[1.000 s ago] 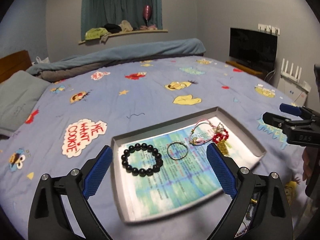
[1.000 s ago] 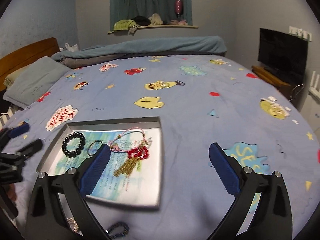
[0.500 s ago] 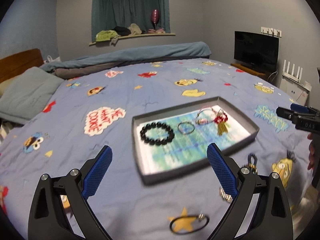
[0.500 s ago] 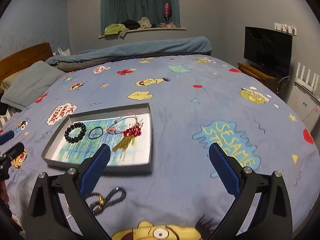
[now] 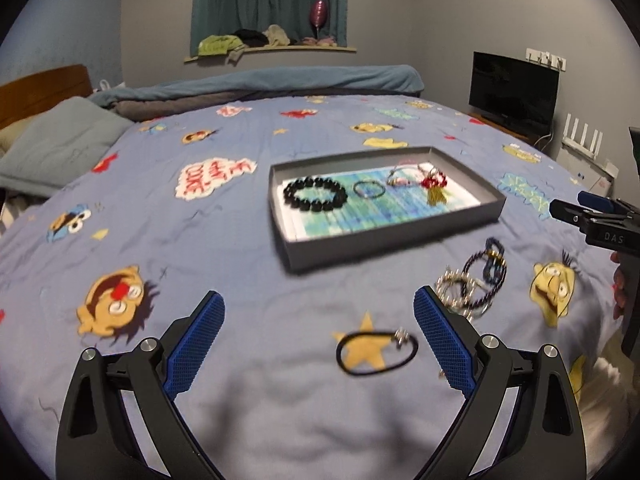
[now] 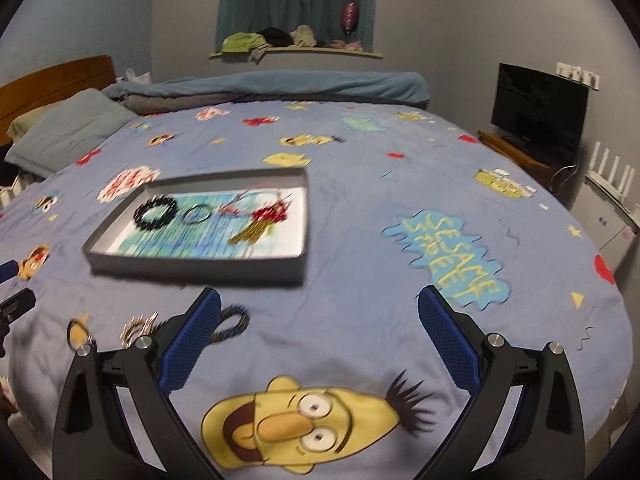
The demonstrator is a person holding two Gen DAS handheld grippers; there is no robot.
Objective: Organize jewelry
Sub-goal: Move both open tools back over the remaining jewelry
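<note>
A grey tray lies on the bed. In it are a black bead bracelet, a thin ring bracelet and a red charm with gold tassel. On the bedspread in front of the tray lie a dark beaded bracelet, a silver chain bracelet and a black cord loop. My left gripper is open and empty, above the bedspread near the cord loop. My right gripper is open and empty, right of the loose bracelets.
The bed has a blue cartoon bedspread. A pillow and a rolled blanket lie at the far side. A TV stands against the right wall. The right gripper shows at the right edge of the left wrist view.
Both grippers have pulled back from the tray toward the near edge of the bed. The loose bracelets in front of the tray have come into view. Both grippers stayed open.
</note>
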